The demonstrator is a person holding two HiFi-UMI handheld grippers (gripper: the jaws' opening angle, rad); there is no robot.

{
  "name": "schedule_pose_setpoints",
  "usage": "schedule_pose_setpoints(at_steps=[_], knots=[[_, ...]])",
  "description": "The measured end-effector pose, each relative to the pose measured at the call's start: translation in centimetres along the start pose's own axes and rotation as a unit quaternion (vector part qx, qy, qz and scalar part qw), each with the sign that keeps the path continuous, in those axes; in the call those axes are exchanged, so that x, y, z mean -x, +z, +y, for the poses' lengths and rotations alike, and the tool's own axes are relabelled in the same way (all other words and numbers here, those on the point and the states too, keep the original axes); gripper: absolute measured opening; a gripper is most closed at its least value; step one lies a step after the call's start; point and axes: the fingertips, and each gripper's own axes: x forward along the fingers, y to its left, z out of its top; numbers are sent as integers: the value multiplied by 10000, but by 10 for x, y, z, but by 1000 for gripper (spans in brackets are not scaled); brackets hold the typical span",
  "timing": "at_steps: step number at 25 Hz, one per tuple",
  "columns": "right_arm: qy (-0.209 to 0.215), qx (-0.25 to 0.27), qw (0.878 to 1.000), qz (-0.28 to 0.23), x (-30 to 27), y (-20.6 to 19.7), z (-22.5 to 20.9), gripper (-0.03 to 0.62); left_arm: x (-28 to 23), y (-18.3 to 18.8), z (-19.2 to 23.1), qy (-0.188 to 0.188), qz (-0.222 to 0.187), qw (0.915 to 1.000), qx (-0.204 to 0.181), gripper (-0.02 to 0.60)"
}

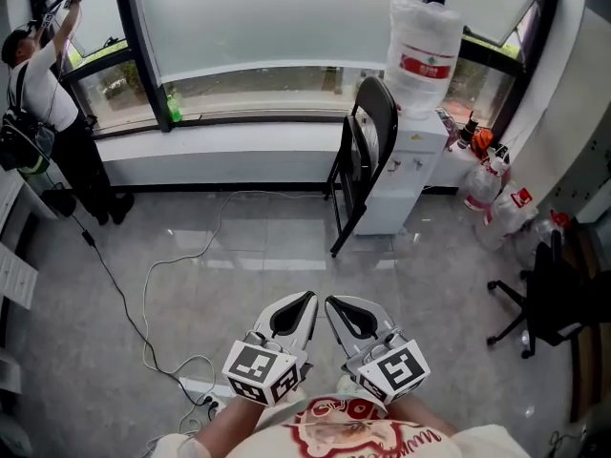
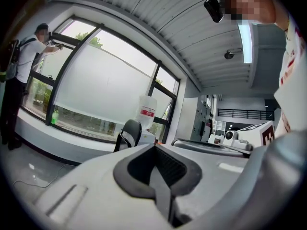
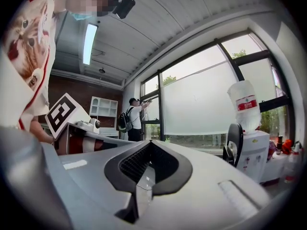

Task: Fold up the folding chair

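While the left tongs [image 1: 307,299] and right tongs [image 1: 332,303] hover side by side, both closed and empty, the folding chair [image 1: 368,151] stands folded well ahead, beside a water dispenser [image 1: 412,160].

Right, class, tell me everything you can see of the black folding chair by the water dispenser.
The folding chair is black, with a rounded backrest on a thin dark tube frame that looks like metal. It stands upright on the grey floor, side-on in the head view, close beside the white water dispenser; whether they touch is unclear. Nothing rests on it. How far its seat is folded cannot be told.
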Motion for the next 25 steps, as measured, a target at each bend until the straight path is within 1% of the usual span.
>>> schedule_pose_setpoints(at_steps=[3, 6, 10, 14, 17, 25], knots=[[44, 44, 9999, -116, 9, 12, -6, 27, -2, 10, -7, 21, -181, 9998, 20, 0], [66, 62, 10000, -40, 17, 9, -11, 26, -6, 8, -12, 136, -235, 9996, 85, 0], [55, 96, 9999, 28, 27, 5, -15, 26, -11, 0, -27, 86, -164, 9998, 111, 0], [121, 171, 9997, -118, 31, 10, -16, 26, -13, -3, -32, 134, -105, 9998, 80, 0], [103, 138, 9998, -116, 37, 8, -22, 28, -16, -4, -37, 158, -53, 9998, 67, 0], [163, 174, 9995, -230, 40, 13, -26, 27, -27, -8, -45, 98, 35, 9999, 80, 0]])
